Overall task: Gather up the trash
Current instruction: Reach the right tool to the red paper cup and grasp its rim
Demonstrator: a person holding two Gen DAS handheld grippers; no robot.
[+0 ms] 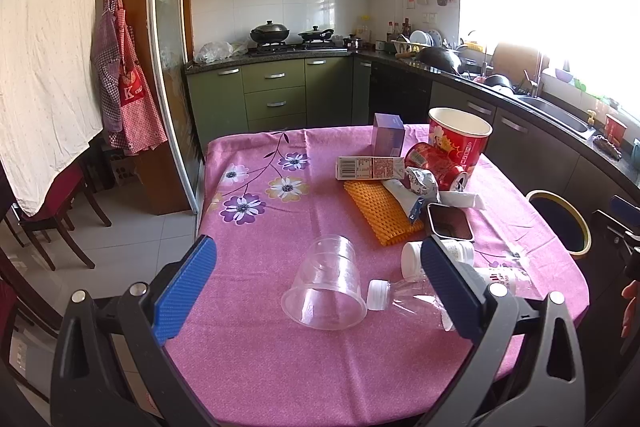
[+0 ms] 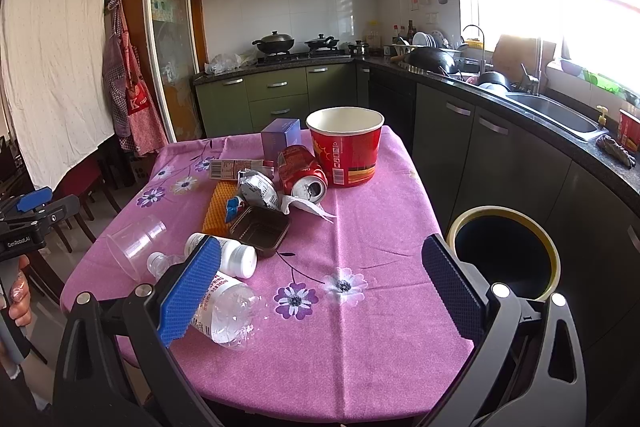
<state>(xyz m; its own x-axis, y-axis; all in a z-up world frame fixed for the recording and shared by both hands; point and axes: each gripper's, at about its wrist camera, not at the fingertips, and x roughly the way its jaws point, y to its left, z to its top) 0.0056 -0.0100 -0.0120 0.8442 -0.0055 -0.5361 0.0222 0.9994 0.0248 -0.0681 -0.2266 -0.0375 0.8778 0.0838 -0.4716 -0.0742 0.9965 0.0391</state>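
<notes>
Left wrist view: the left hand-held gripper (image 1: pixel 318 289) is spread wide and holds nothing. Low in the frame, between its blue pads, a clear plastic cup (image 1: pixel 326 285) lies on its side on the pink-clothed counter (image 1: pixel 256 355), touching a crushed bottle (image 1: pixel 416 301).

Right wrist view: the right hand-held gripper (image 2: pixel 320 287) is likewise spread and empty. The trash bin (image 2: pixel 554 255) stands at right, beside the counter. A soda can (image 2: pixel 302 173) lies against a red paper bucket (image 2: pixel 346 145) at upper centre.
</notes>
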